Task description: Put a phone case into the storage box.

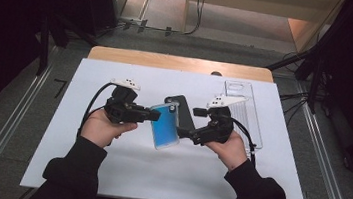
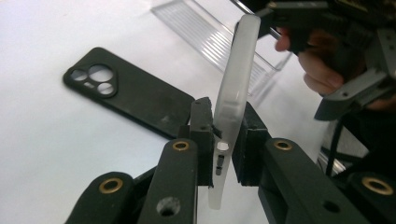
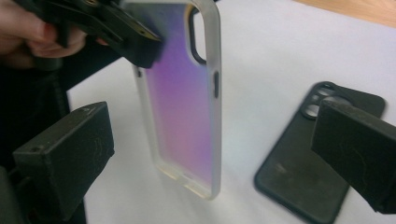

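Step in hand: I am holding a translucent frosted phone case with a blue-to-violet shimmering back (image 1: 166, 125) up off the white table (image 1: 120, 173), passing it between my two hands; I judge this the handover, with the left now carrying it alone.
Left fingers: my left gripper (image 2: 223, 135) is pinching the case by its frosted side edge, pads pressing on both faces just by the small side cut-outs.
Right fingers: my right gripper (image 3: 212, 154) is standing spread wide, one finger (image 3: 65, 149) on each side of the case and neither touching it; nothing is being pinched there.
Where the case is: in the high view it is hanging in the air between my hands, at about 3 o'clock from the left gripper (image 1: 135, 112) and 9 o'clock from the right gripper (image 1: 196, 132), tilted on edge.
Other things: a matte black phone case with a three-lens camera opening (image 1: 181, 111) is lying flat on the table just beyond, at about 12 o'clock from the held case; a clear ribbed plastic tray (image 1: 243, 112) is lying at about 2 o'clock.
Next move: I judge I am needing to draw the right fingers clear or re-seat them on a fresh edge, while keeping the left pinch firm so the thin edge is not slipping.
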{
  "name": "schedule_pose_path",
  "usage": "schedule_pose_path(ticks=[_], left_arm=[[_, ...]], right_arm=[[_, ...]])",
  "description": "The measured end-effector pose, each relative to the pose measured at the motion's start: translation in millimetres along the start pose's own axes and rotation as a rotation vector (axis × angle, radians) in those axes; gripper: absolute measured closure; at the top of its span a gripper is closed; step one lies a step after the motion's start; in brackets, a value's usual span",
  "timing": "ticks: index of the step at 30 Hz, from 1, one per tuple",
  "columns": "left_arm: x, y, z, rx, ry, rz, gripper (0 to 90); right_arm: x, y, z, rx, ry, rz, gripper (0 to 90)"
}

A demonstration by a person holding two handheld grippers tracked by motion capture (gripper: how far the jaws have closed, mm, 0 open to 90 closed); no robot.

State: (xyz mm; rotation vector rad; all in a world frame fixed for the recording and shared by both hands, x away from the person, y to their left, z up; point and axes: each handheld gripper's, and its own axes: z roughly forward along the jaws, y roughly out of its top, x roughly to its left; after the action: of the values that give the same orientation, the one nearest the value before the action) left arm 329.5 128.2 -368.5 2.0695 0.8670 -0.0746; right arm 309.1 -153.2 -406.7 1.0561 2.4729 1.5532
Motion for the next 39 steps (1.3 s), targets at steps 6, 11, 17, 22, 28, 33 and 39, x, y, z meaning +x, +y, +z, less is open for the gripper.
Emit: schedule_pose_path(ticks=[6,11,17,22,28,33,39], left_arm=[[-2.6,2.0,1.2,-0.007,0.043,-0.050,80.7],[-4.2,2.2,3.3,0.000,0.085,-0.081,80.6],[-6.0,2.1,6.8,0.003,0.107,-0.111,80.6],[-7.5,1.8,10.1,-0.001,0.112,-0.121,80.6],[-9.3,1.1,14.4,-0.002,0.110,-0.131,80.6],[-14.2,1.1,17.5,-0.001,0.104,-0.111,80.6],[-19.9,1.0,23.3,0.010,0.095,-0.109,80.5]], right_arm=[[5.6,-4.4,12.3,0.011,-0.075,0.058,0.0],[11.9,-8.7,24.4,0.019,-0.119,0.087,0.0],[19.8,-11.0,30.8,-0.011,-0.166,0.093,0.0],[27.7,-11.0,36.8,-0.010,-0.195,0.071,0.0],[34.3,-10.3,43.0,-0.015,-0.217,0.081,0.0],[36.4,-9.8,46.5,-0.017,-0.239,0.077,0.0],[36.4,-10.0,51.6,-0.009,-0.251,0.082,0.0]])
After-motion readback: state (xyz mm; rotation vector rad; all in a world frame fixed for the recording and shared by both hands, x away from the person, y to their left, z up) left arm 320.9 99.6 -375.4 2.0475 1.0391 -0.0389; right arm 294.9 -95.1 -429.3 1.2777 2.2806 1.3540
